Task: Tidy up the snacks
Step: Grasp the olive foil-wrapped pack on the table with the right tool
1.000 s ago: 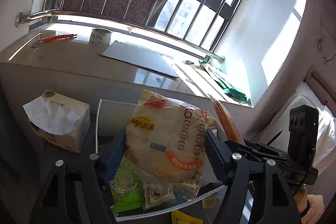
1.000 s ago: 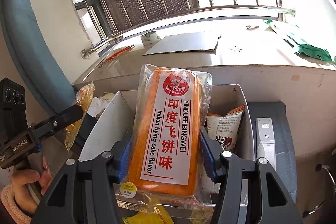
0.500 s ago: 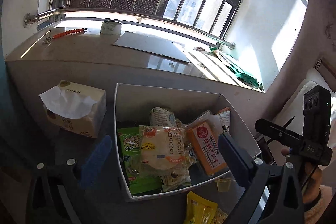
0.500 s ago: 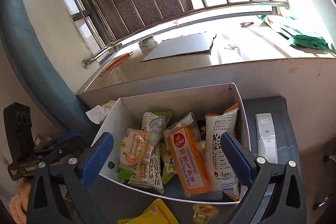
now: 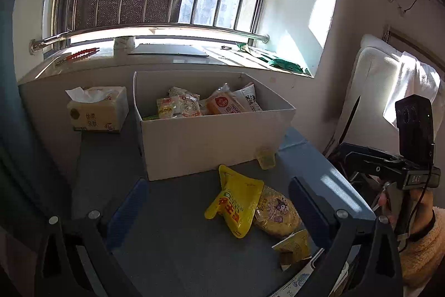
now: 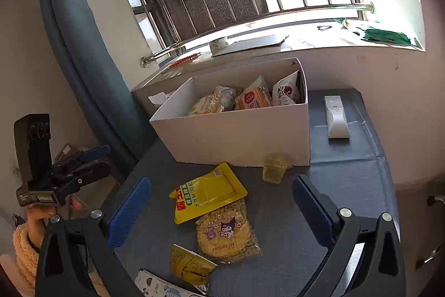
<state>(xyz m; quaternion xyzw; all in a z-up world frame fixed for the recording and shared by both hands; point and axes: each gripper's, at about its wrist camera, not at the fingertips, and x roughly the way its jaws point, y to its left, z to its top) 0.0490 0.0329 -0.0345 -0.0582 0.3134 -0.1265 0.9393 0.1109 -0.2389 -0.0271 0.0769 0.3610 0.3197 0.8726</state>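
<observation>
A white box stands on the grey table and holds several snack packs, among them a Lay's pack and an orange flying-cake pack. In front of the box lie a yellow pouch, a round crisps pack, a small jelly cup and a crumpled yellow packet. My left gripper is open and empty, hanging above the table just left of the pouch. My right gripper is open and empty too, over the yellow pouch and crisps pack.
A tissue box sits left of the white box, and a white remote lies to its right. A cartoon-printed packet lies at the table's near edge. Behind are the windowsill and a blue curtain; a white cushion stands at the right.
Both grippers let go of their packs, the Lay's pack and the orange flying-cake pack, which now lie in the box. Both opened wide and pulled back from the box toward the loose snacks.
</observation>
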